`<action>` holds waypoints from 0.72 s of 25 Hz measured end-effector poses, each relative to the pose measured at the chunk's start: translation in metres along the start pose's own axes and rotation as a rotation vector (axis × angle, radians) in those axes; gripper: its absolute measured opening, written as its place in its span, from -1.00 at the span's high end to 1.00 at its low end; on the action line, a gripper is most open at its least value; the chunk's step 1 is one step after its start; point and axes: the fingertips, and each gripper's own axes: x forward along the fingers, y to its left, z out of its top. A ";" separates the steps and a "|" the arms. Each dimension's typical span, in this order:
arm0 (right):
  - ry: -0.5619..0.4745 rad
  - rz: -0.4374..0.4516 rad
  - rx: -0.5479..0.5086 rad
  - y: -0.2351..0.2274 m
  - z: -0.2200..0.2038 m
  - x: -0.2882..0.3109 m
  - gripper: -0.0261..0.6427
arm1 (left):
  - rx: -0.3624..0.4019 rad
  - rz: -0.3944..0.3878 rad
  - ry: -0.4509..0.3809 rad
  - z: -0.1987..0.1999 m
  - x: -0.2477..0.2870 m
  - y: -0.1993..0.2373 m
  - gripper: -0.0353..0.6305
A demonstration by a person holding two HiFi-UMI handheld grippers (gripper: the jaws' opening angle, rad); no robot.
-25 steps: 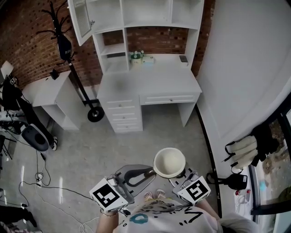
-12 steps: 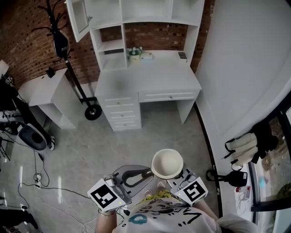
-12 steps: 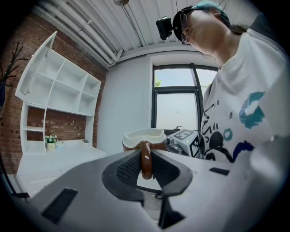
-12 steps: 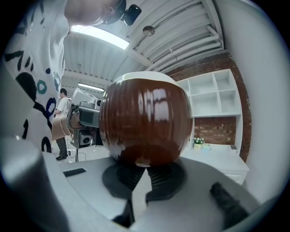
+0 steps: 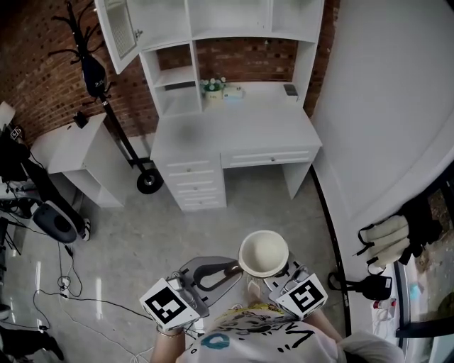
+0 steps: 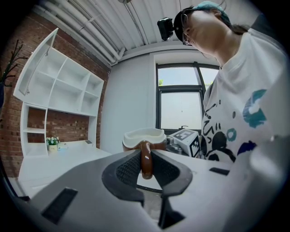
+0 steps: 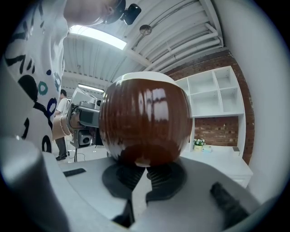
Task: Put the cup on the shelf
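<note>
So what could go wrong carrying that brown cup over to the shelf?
The left gripper pinches only the thin handle of the cup, so the cup might swivel or slip. The right gripper sits under the round, glossy base rather than around it, so that support could slide off. The shelf is across the floor; a drop there might break the cup.

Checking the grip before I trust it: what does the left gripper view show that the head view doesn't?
Only the left gripper view: the left gripper pinching the cup's brown handle, with a window behind. Only the head view: the cup's cream inside from above, the desk drawers, the floor. Both: the cup and the white shelf unit.
</note>
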 end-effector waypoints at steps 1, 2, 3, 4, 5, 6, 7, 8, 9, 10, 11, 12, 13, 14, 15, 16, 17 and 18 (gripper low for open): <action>0.002 0.001 0.002 -0.007 0.000 0.004 0.84 | 0.002 0.001 0.001 0.002 0.004 0.007 0.70; 0.001 0.002 0.004 -0.014 0.002 0.009 0.84 | 0.002 0.002 0.001 0.005 0.007 0.014 0.70; 0.000 0.003 0.003 -0.021 0.005 0.014 0.84 | 0.000 0.003 -0.001 0.007 0.010 0.022 0.70; -0.001 0.004 0.000 -0.028 0.007 0.019 0.84 | -0.004 0.005 -0.002 0.009 0.014 0.030 0.70; -0.001 0.005 0.000 -0.036 0.009 0.023 0.84 | -0.007 0.008 0.000 0.010 0.018 0.038 0.70; -0.004 0.005 0.002 -0.044 0.010 0.027 0.84 | -0.007 0.012 -0.001 0.012 0.022 0.045 0.70; -0.009 0.007 0.004 -0.053 0.011 0.031 0.84 | -0.003 0.016 -0.006 0.015 0.028 0.053 0.70; -0.015 0.009 0.003 -0.062 0.013 0.034 0.84 | 0.001 0.021 -0.010 0.018 0.035 0.060 0.70; -0.019 0.013 0.000 -0.071 0.014 0.037 0.84 | -0.001 0.025 -0.005 0.019 0.040 0.066 0.70; -0.021 0.017 -0.006 -0.080 0.015 0.039 0.84 | -0.007 0.029 0.011 0.017 0.045 0.072 0.70; -0.021 0.022 -0.011 -0.087 0.015 0.042 0.84 | -0.016 0.032 0.030 0.014 0.050 0.077 0.70; -0.018 0.027 -0.016 -0.095 0.016 0.044 0.84 | -0.022 0.035 0.035 0.015 0.055 0.083 0.70; -0.017 0.031 -0.019 -0.102 0.016 0.047 0.84 | -0.023 0.039 0.027 0.018 0.061 0.088 0.70; -0.017 0.035 -0.021 -0.110 0.016 0.049 0.84 | -0.019 0.042 0.017 0.022 0.067 0.094 0.70; -0.019 0.038 -0.023 -0.117 0.017 0.050 0.84 | -0.012 0.045 0.007 0.026 0.073 0.099 0.70; -0.020 0.039 -0.024 -0.125 0.017 0.052 0.84 | -0.008 0.047 0.000 0.029 0.080 0.104 0.70; -0.021 0.039 -0.022 -0.133 0.016 0.053 0.84 | -0.008 0.049 0.001 0.030 0.086 0.109 0.70; -0.023 0.039 -0.020 -0.141 0.016 0.055 0.84 | -0.012 0.049 0.009 0.030 0.092 0.114 0.70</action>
